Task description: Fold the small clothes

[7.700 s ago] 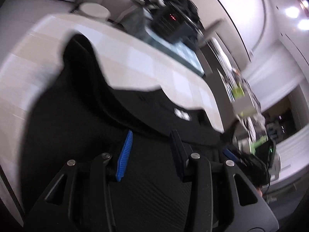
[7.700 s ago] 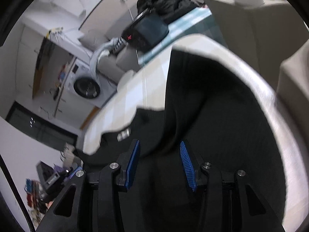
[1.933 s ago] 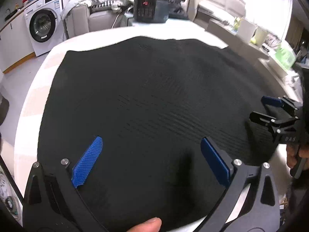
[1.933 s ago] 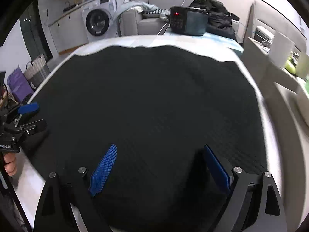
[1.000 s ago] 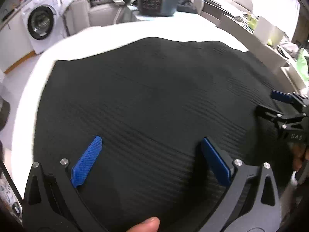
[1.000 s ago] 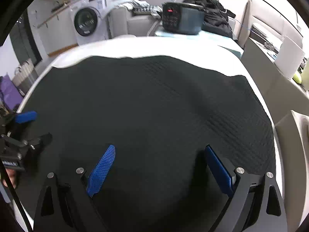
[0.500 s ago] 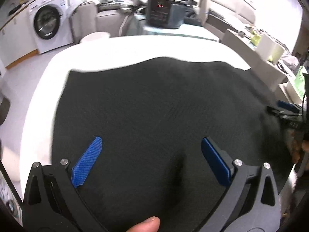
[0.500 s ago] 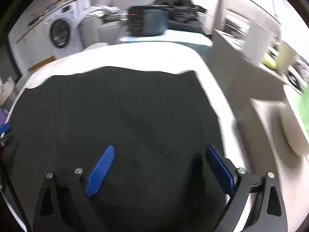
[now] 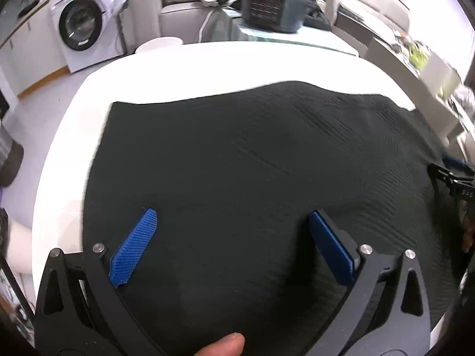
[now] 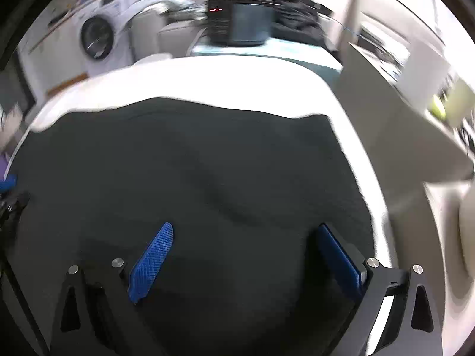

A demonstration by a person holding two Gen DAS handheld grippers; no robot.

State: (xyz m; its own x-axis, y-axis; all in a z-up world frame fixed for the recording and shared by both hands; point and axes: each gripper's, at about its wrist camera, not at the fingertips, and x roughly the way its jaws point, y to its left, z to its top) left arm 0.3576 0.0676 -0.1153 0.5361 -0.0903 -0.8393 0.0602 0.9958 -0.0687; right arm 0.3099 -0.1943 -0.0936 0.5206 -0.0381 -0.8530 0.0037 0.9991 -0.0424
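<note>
The black ribbed knit garment [image 9: 252,172] lies spread on your white counter [image 9: 207,68]. Your left tool [image 9: 234,252] and right tool [image 10: 246,255] gape wide above it. A white washing machine [image 9: 80,26] stands behind.

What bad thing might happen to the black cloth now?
The black cloth covers the white table right out to its right edge, so a tug might slide it off that side. Both the left gripper and the right gripper are open, holding nothing, so a grab may bunch the smooth cloth into wrinkles.
</note>
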